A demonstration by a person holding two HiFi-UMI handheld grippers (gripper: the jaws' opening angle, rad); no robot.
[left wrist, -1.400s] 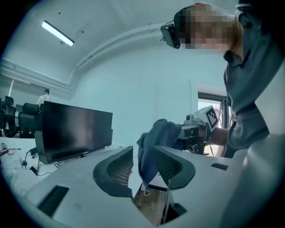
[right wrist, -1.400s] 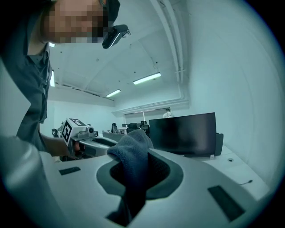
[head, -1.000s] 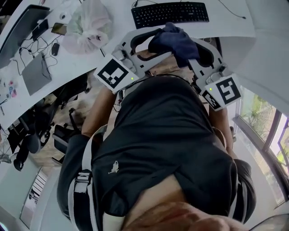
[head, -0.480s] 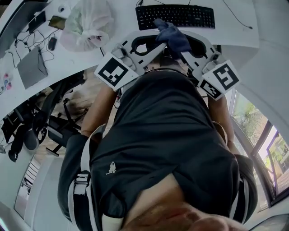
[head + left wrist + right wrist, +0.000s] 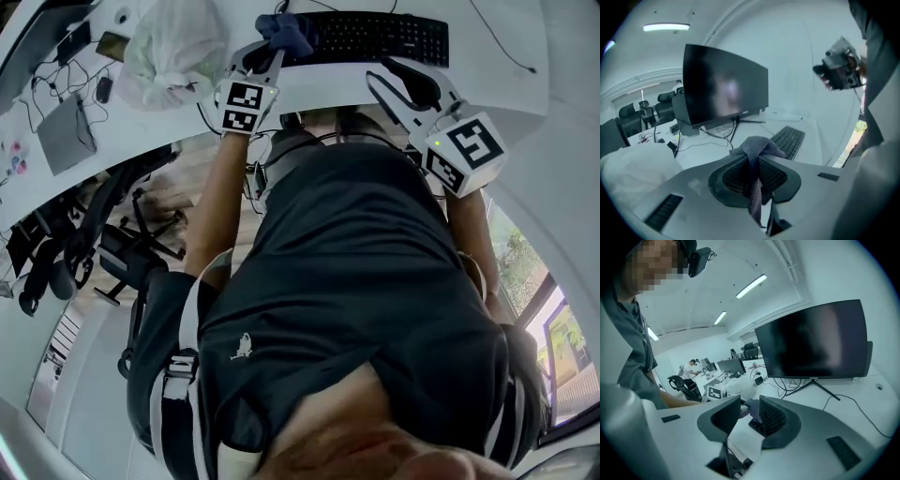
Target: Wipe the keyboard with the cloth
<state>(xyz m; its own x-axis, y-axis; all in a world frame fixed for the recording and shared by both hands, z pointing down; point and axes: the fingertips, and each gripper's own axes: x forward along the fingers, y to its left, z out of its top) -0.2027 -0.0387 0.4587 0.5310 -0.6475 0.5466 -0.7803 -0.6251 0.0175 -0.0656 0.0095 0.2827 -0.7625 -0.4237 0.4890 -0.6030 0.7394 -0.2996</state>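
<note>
Cloth [image 5: 757, 150]: dark blue, bunched, pinched between the jaws of my left gripper [image 5: 754, 164], which are closing on it. A tail trails down between the pads. It sits at the left end of the black keyboard [image 5: 384, 37] on the white desk [image 5: 506, 66]; I cannot tell if they touch. My right gripper [image 5: 749, 409]: jaws spread, nothing between them, at the desk's front edge. Monitor [image 5: 724, 89] behind the keyboard; white bag [image 5: 173, 47] off to the left.
</note>
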